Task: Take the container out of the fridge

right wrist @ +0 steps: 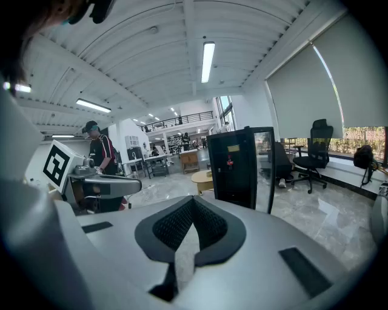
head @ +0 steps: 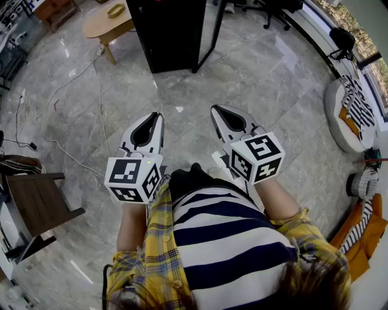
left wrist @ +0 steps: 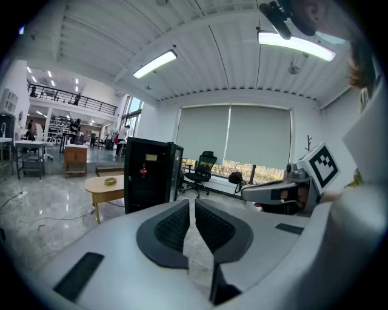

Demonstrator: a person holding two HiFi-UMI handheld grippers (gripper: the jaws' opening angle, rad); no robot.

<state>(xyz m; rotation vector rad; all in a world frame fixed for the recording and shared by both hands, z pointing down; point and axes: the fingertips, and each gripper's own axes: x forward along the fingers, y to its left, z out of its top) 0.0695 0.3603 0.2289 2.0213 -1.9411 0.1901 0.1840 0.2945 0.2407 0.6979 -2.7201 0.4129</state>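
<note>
– Both sets of jaws pressed together? Anything pinched?
– Left gripper (left wrist: pixel 191 203): black ribbed pads closed to a hairline slit, nothing between them. Right gripper (right wrist: pixel 193 200): pad tips touching, also empty. Smooth grey plastic shells, side by side above the floor.
– Markings?
– Each carries a white marker cube (head: pixel 133 177) with black square codes. No readable text.
– Container?
– Can't make it out in any view. Fridge (head: pixel 173 27) stands well ahead of both grippers: tall black cabinet, glass door (right wrist: pixel 276 172) swung ajar. Small yellowish label and a red tag on its front, too small to read.
– Around it?
– Oval light-wood table (head: pixel 108 23) just beside the fridge, small yellowish dish (head: pixel 116 9) on top. Black office chair (right wrist: pixel 315 151) farther back, near the window blinds. Floor (head: pixel 273 85) is glossy grey marble-look tile. Thin white cable (head: pixel 60 145) trails across it at the left.
– Operator?
– Navy-and-white striped top (head: pixel 230 236), yellow plaid overshirt (head: pixel 151 242).
</note>
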